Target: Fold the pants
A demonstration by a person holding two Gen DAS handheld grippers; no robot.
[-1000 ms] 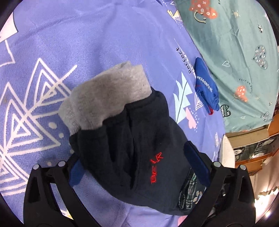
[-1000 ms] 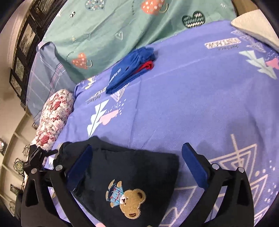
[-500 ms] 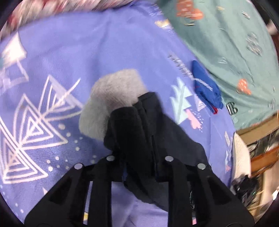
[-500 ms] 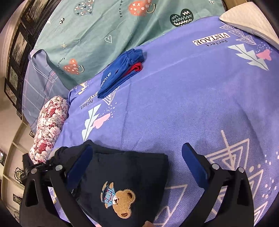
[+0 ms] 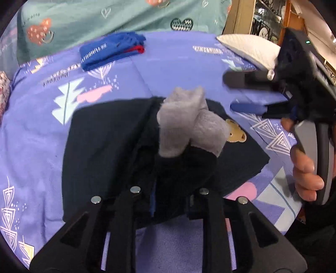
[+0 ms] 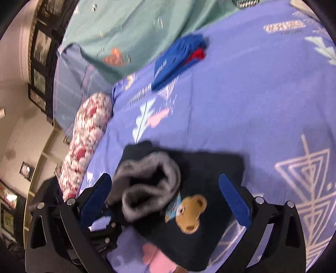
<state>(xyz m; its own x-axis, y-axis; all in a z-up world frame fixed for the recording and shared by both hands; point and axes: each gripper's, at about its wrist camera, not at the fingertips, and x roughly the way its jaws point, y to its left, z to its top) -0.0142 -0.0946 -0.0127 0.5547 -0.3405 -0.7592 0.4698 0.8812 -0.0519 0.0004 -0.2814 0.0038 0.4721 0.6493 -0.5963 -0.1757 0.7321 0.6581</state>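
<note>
Only left wrist view shows right gripper (image 5: 237, 92).

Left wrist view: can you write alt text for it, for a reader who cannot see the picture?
The left tool is shut on dark pants, carrying their grey cuffs over the folded part on a purple bedsheet. The open right tool hovers at right; folded blue clothes lie beyond.

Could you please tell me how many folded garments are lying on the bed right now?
2: the dark pants in the left tool, and blue-red clothing near the teal blanket. Others may lie outside view.
</note>
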